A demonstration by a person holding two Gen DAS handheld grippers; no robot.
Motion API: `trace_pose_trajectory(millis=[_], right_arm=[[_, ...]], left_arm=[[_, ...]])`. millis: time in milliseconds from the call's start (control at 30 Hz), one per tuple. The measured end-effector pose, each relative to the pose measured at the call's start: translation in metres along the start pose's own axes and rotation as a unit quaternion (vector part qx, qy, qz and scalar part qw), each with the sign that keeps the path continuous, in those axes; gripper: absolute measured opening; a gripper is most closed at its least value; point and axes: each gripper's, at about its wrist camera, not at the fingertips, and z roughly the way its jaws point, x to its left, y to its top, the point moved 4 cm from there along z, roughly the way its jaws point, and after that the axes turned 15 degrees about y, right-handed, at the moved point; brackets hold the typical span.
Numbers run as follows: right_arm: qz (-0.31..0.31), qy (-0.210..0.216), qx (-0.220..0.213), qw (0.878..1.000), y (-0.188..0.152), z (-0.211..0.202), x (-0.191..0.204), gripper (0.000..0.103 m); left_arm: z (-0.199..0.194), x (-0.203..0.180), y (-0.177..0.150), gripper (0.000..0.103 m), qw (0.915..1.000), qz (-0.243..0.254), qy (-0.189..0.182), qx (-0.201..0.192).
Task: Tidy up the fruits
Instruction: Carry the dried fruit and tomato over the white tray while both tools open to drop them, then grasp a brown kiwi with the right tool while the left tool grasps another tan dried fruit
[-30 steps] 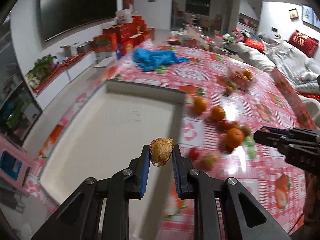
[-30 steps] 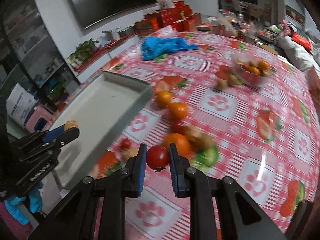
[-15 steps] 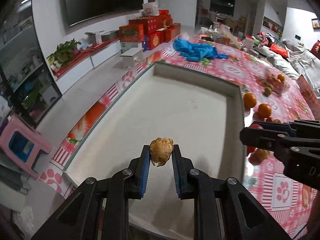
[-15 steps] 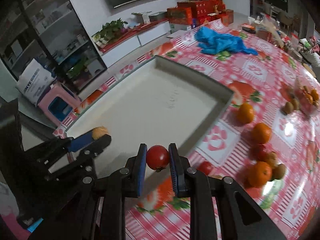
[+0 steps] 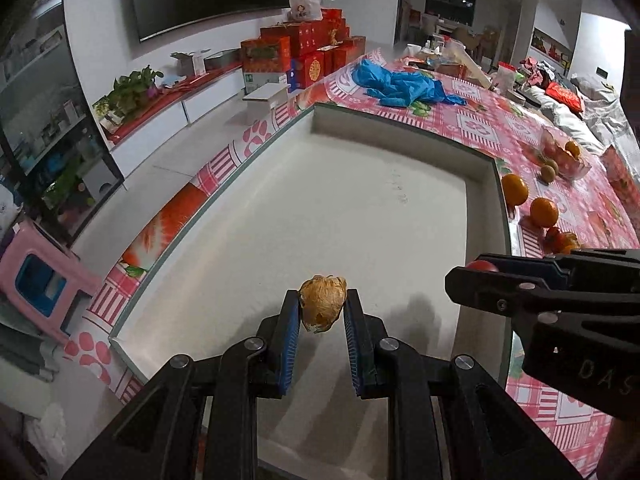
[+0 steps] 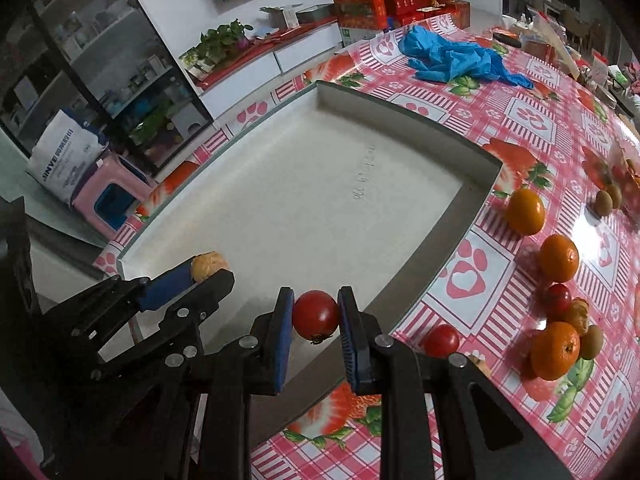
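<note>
My left gripper (image 5: 321,312) is shut on a tan, papery husked fruit (image 5: 322,302) and holds it above the near part of a large white tray (image 5: 404,132). My right gripper (image 6: 315,312) is shut on a red tomato (image 6: 315,314) above the tray's near right side (image 6: 452,236). Each gripper shows in the other's view: the right gripper (image 5: 472,276) with the tomato, the left gripper (image 6: 208,270) with the husked fruit (image 6: 208,266). The tray holds nothing.
Right of the tray, on the red patterned tablecloth (image 6: 532,116), lie oranges (image 6: 525,211), a second tomato (image 6: 441,340), small brown fruits (image 6: 603,202) and a clear container of fruit (image 5: 564,152). A blue plastic bag (image 6: 452,60) lies beyond the tray. The table's left edge drops to the floor.
Both grippers have moved left from above the loose fruit to above the tray, each still holding its fruit. The tray now fills both views.
</note>
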Motion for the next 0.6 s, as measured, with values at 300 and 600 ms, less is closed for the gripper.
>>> trace_pose_trajectory(millis=[300,600], right_arm=[[-0.005,-0.004,-0.009,1.0,0.0,-0.006,0.003,0.075],[0.017,-0.015,-0.036,0.999,-0.005,-0.032,-0.018,0.092]], left_arm=[[-0.002,0.0,-0.006,0.095,0.9998,0.004,0.017,-0.004],[-0.027,-0.009,0.001,0.095,0.9989,0.015,0.016,-0.042]])
